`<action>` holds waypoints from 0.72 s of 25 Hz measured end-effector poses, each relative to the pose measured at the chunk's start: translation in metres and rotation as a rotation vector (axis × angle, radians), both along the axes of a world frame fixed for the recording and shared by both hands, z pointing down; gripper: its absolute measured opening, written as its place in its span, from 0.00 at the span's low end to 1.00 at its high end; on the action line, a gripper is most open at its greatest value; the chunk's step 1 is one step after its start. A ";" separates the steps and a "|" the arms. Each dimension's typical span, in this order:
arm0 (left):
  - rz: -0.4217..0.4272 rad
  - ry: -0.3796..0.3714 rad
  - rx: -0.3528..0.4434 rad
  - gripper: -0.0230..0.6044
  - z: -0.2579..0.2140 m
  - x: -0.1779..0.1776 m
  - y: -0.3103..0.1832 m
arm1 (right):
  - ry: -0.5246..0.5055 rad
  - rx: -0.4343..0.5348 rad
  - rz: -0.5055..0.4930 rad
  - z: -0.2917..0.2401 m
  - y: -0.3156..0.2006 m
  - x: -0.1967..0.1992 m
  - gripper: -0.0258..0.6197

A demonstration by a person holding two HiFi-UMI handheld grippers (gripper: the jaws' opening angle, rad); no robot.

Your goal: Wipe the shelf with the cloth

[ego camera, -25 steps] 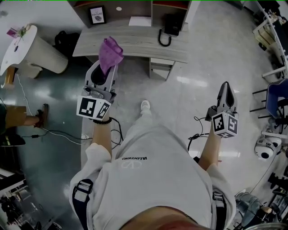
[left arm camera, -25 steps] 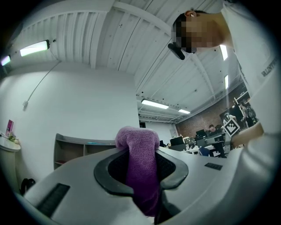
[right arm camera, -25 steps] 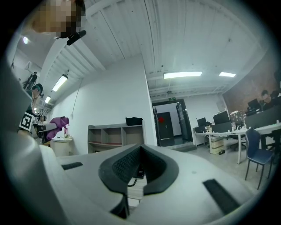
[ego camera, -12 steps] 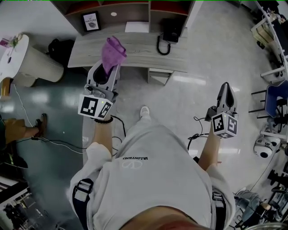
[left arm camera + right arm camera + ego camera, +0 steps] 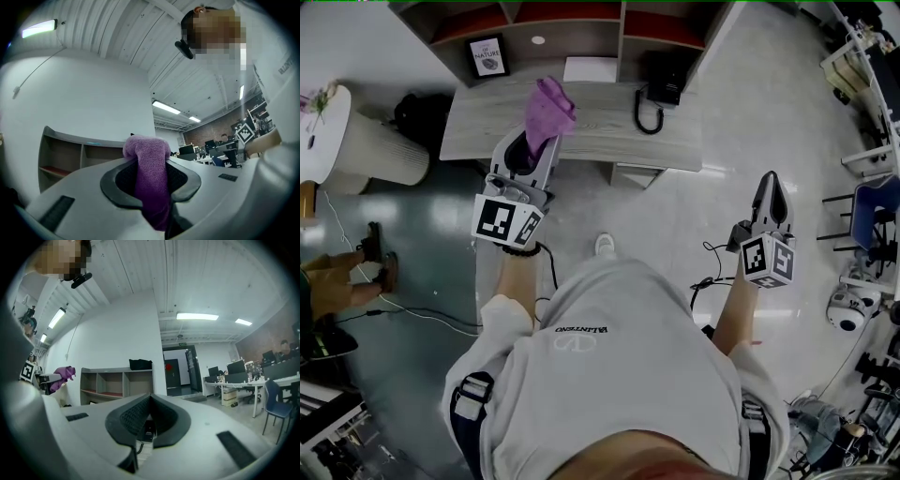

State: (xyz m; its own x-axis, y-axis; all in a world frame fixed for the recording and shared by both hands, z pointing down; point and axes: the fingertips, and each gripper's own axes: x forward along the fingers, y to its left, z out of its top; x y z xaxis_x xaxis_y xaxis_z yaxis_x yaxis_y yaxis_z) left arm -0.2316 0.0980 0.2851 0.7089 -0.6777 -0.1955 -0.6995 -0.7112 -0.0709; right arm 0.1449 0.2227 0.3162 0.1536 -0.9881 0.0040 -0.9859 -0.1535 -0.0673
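In the head view the left gripper (image 5: 534,142) reaches forward over the near edge of a grey wood tabletop (image 5: 609,131), its jaws clamped on a purple cloth (image 5: 549,105) that bunches up above their tips. Behind the tabletop stands the shelf (image 5: 623,19), its compartments lined red. A framed picture (image 5: 490,56), a white sheet (image 5: 590,68) and a black telephone (image 5: 661,70) sit along the back of the tabletop, the telephone well right of the cloth. The right gripper (image 5: 769,180) hangs apart over the glossy grey floor (image 5: 741,122), jaws pressed together. A white round table (image 5: 337,122) and a black bag (image 5: 422,108) stand to the left, and cables (image 5: 403,300) trail across the floor.

In the left gripper view the cloth (image 5: 150,178) fills the gap between the jaws and folds over above them; the shelf (image 5: 70,157) stands behind at left against a white wall.

In the right gripper view the right gripper (image 5: 151,399) holds nothing, its jaws meeting at the tips. Beyond stands the shelf (image 5: 117,383) with a black bag (image 5: 140,364) on top, the cloth (image 5: 63,376) at far left, and office desks (image 5: 234,376) to the right.
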 end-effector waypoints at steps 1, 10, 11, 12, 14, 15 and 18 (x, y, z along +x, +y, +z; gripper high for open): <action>0.006 0.001 -0.001 0.20 0.001 -0.002 -0.005 | 0.000 0.000 0.004 0.000 -0.005 -0.003 0.04; 0.034 0.016 -0.031 0.20 0.013 -0.016 -0.040 | 0.019 -0.025 0.015 0.000 -0.037 -0.023 0.04; 0.038 0.016 -0.035 0.20 0.014 -0.015 -0.042 | 0.019 -0.025 0.018 -0.001 -0.040 -0.023 0.04; 0.043 0.018 -0.040 0.20 0.016 -0.014 -0.044 | 0.020 -0.025 0.020 -0.001 -0.042 -0.023 0.04; 0.055 0.024 -0.052 0.20 0.019 -0.010 -0.048 | 0.024 -0.028 0.019 -0.002 -0.047 -0.024 0.04; 0.062 0.026 -0.057 0.20 0.020 -0.007 -0.050 | 0.026 -0.029 0.017 -0.002 -0.050 -0.024 0.04; 0.079 0.026 -0.058 0.20 0.022 0.002 -0.055 | 0.031 -0.032 0.010 -0.001 -0.058 -0.022 0.04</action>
